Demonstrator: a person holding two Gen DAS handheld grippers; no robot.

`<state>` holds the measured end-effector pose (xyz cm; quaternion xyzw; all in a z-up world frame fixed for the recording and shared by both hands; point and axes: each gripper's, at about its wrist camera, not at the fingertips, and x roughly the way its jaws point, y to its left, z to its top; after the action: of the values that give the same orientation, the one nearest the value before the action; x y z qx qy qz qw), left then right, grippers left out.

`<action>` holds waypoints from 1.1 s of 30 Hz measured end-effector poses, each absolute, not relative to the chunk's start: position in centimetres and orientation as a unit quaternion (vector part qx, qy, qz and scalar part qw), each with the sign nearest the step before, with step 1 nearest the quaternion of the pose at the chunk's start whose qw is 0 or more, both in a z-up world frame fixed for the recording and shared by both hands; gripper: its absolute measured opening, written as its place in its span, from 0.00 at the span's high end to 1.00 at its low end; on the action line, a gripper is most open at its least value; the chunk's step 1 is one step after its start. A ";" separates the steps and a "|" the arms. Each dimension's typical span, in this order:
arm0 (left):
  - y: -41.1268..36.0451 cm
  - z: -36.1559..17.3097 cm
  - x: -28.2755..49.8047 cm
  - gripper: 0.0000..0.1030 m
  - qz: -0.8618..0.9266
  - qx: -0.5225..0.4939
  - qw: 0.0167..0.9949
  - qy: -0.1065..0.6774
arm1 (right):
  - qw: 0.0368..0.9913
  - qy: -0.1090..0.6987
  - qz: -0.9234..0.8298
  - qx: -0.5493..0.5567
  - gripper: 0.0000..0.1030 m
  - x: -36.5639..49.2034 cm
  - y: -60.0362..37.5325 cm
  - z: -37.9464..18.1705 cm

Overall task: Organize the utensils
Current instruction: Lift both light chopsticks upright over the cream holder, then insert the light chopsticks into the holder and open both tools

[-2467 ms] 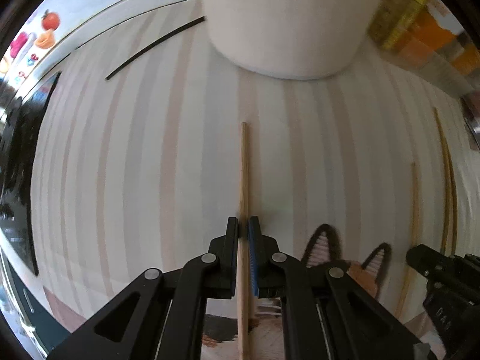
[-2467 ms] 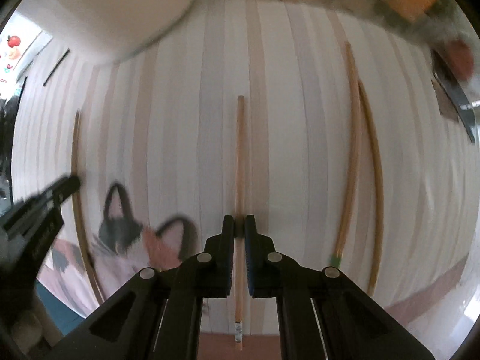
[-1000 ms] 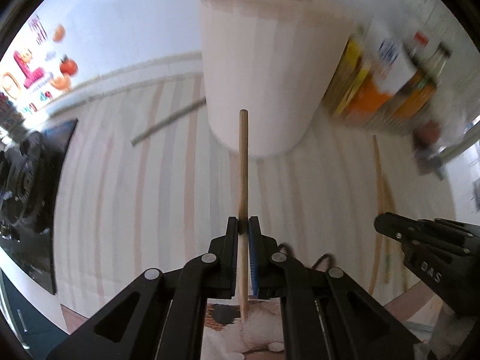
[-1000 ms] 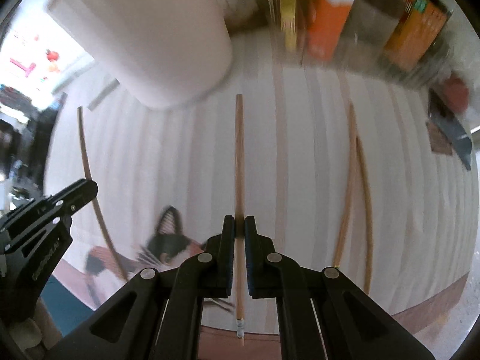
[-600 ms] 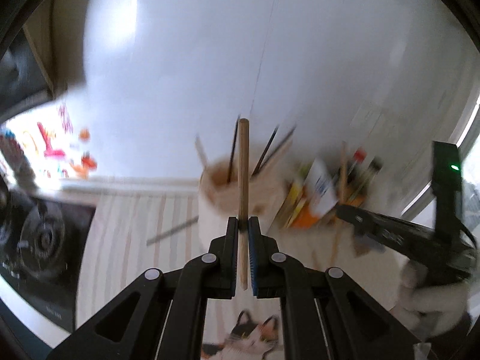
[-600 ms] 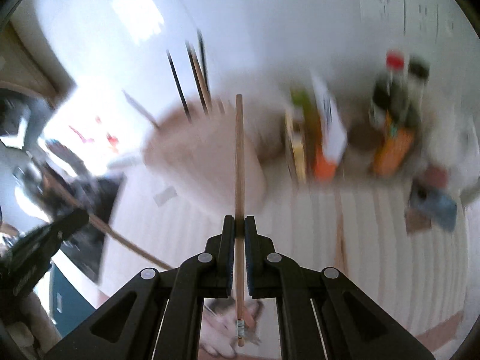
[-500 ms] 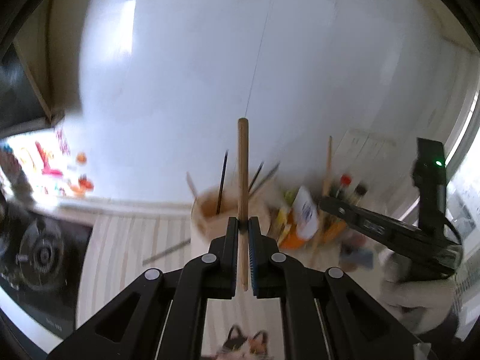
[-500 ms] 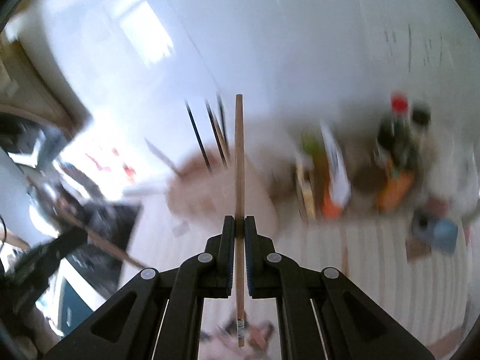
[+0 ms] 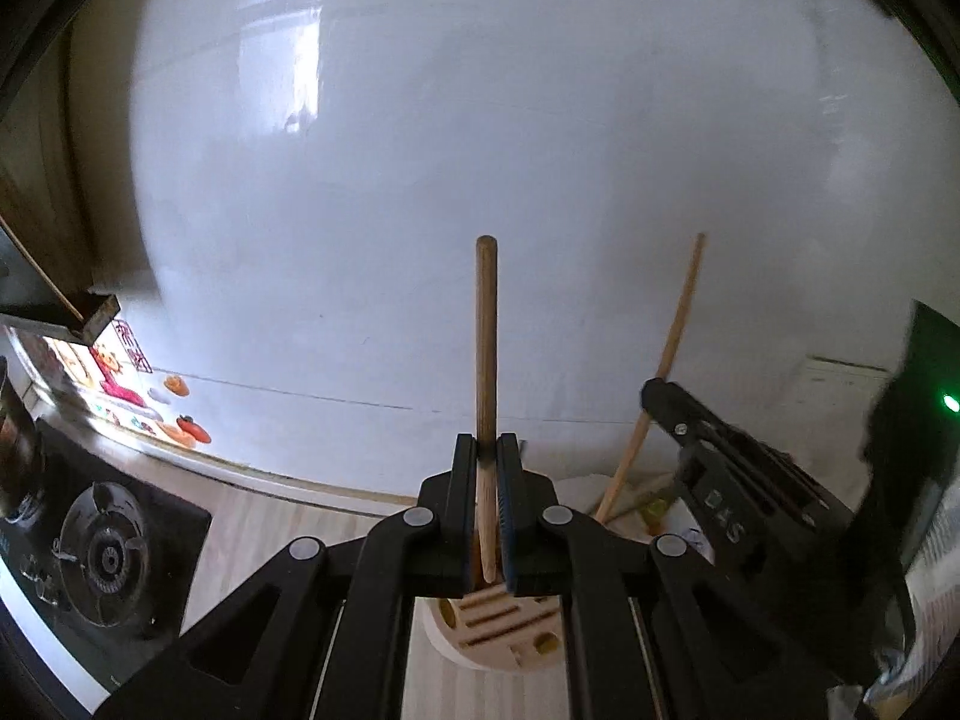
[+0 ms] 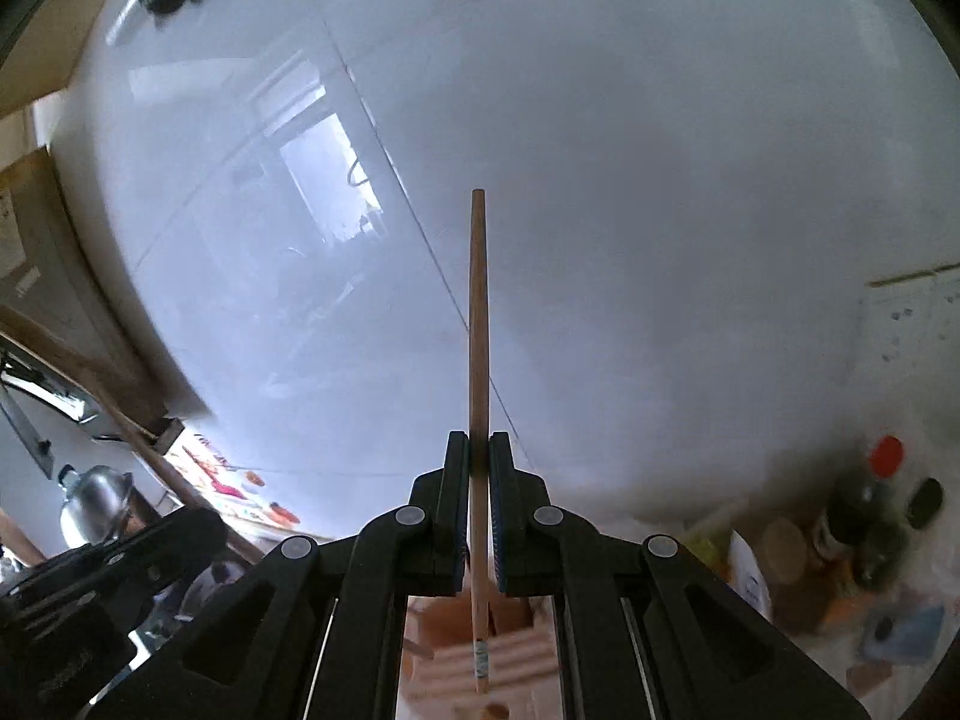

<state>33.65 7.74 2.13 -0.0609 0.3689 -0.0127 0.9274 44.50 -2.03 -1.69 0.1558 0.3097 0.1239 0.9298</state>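
My left gripper (image 9: 487, 450) is shut on a wooden chopstick (image 9: 486, 336) that stands upright against the white wall. Its lower tip hangs just above the slotted top of the round cream utensil holder (image 9: 498, 624). My right gripper (image 10: 478, 447) is shut on a second wooden chopstick (image 10: 478, 312), also upright, its labelled lower end over the blurred holder (image 10: 480, 648). The right gripper (image 9: 654, 387) with its chopstick (image 9: 675, 342) shows at the right of the left wrist view. The left gripper body (image 10: 108, 576) shows at the lower left of the right wrist view.
A black gas hob (image 9: 96, 558) lies at the left on the striped counter (image 9: 252, 540). A metal kettle (image 10: 90, 510) stands at the far left. Sauce bottles and cartons (image 10: 864, 516) stand at the right by the white wall (image 9: 480, 120).
Both grippers have lifted their chopsticks off the counter and tilted them upright. They now hang over the holder, which has dropped to the bottom of both views.
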 end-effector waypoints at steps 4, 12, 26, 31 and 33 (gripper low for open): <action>8.2 0.5 35.1 0.96 -0.003 -0.070 0.918 0.390 | 0.936 0.295 0.122 0.151 0.94 45.9 -1.1 -3.2; 8.0 -2.2 36.3 0.96 -0.008 -0.089 0.899 0.428 | 0.941 0.286 0.122 0.133 0.94 47.4 -0.1 -5.6; 8.6 2.9 30.9 0.11 0.023 -0.086 0.922 0.378 | 0.925 0.336 0.131 0.123 0.55 45.8 -2.0 -4.4; 9.0 0.8 28.1 0.00 0.065 -0.055 0.919 0.384 | 0.922 0.355 0.075 0.137 0.41 42.3 -5.8 -3.1; 8.9 -1.2 27.0 0.00 0.068 -0.057 0.912 0.401 | 0.917 0.368 0.050 0.145 0.37 40.5 -7.3 -3.7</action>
<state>26.99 8.93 -1.16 -0.0570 0.4008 0.0685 0.9118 40.48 -7.34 -3.69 0.1454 0.3676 0.0500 0.9172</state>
